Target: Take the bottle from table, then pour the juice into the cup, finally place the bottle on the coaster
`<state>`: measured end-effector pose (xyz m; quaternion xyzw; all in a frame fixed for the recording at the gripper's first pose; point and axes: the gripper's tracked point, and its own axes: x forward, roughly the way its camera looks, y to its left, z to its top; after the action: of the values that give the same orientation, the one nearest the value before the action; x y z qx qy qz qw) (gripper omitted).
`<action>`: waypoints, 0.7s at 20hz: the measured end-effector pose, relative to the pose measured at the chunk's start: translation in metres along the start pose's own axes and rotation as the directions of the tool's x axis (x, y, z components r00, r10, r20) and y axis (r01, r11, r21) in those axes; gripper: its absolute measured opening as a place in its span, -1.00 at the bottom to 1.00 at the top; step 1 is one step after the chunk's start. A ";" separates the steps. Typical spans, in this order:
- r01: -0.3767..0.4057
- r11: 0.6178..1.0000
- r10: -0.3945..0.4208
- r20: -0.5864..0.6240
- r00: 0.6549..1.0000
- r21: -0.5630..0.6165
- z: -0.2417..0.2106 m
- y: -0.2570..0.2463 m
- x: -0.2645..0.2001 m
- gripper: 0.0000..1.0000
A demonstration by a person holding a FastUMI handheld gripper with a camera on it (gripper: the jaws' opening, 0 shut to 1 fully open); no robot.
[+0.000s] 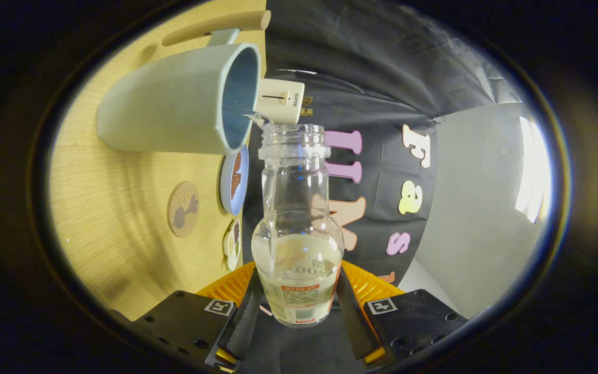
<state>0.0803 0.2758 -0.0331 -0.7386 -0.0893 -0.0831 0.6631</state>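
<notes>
The claw (297,306) has the bottle (297,228) pinched at its labelled base, one finger (247,317) on each side and both pressing in. The bottle is clear glass or plastic, uncapped, and it runs straight out from the fingers with its open threaded mouth pointing away. The whole view is rolled over, so the wooden table (117,239) stands up like a wall beside the bottle. Pale liquid sits pooled in the wide lower part of the bottle, near the label.

Just past the bottle's mouth, a thin clear stream (255,118) reaches across to the rim of the cup (179,104), a pale grey-green mug with a bluish inside, its opening facing the bottle's neck. A white plug-like block (280,101) sits right beside the bottle's mouth, against the cup's rim.

Alongside the bottle's neck, on the table, lies a round coaster (182,209) with a dark plant picture. Nearer the bottle, a small blue dish (234,179) holds something reddish-brown, and a smaller dish (232,244) sits beside the bottle's shoulder. Beyond the cup, a wooden handle (216,26) rests on the table.
</notes>
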 end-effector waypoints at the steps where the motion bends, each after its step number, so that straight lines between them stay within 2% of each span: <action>1: 0.005 1.000 -0.005 0.002 1.000 -0.005 0.001 -0.001 0.000 0.54; 10: 0.059 0.996 -0.057 0.018 0.998 -0.069 0.004 -0.016 -0.004 0.54; 14: 0.059 0.996 -0.058 0.019 0.998 -0.071 0.005 -0.015 -0.006 0.54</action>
<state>0.0705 0.2818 -0.0203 -0.7595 -0.1135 -0.0991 0.6328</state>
